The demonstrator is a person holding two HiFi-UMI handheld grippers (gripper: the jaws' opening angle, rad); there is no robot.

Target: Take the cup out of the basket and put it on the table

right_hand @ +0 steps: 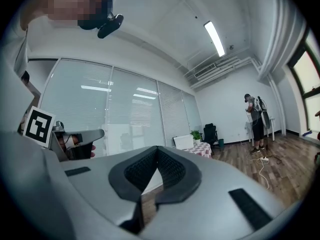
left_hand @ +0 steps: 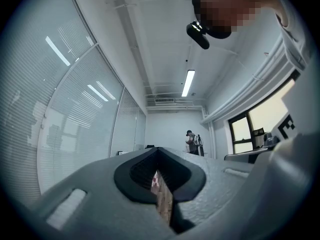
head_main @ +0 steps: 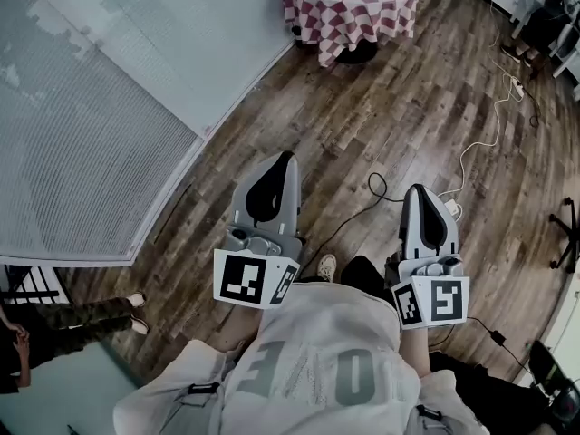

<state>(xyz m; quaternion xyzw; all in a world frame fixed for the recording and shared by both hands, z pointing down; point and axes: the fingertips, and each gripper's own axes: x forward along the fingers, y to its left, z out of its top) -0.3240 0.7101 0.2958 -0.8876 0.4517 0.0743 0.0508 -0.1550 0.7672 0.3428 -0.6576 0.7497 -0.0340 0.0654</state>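
- The left gripper has its jaws closed tip to tip, and nothing is held between them.
- The right gripper is closed and empty too (its own view shows the dark pads meeting at the tip).
- Both grippers are held side by side above the wooden floor. They are well apart from the table, with their tips aimed roughly toward it.
- Each gripper carries a marker cube at the end farthest from the table.
- The table wears a red-and-white checked cloth. It stands just beside the glass wall, which is hung with blinds.
- The cup and the basket show in no view, so I cannot tell where they are.
- A white cable snakes over the floor to the right of the table, between it and the right gripper.
- In the right gripper view a person stands on the floor to the right of the table and farther back, near a white wall.
- In the head view another person's legs lie along the floor by the glass wall, far from the table and to the left of the left gripper.
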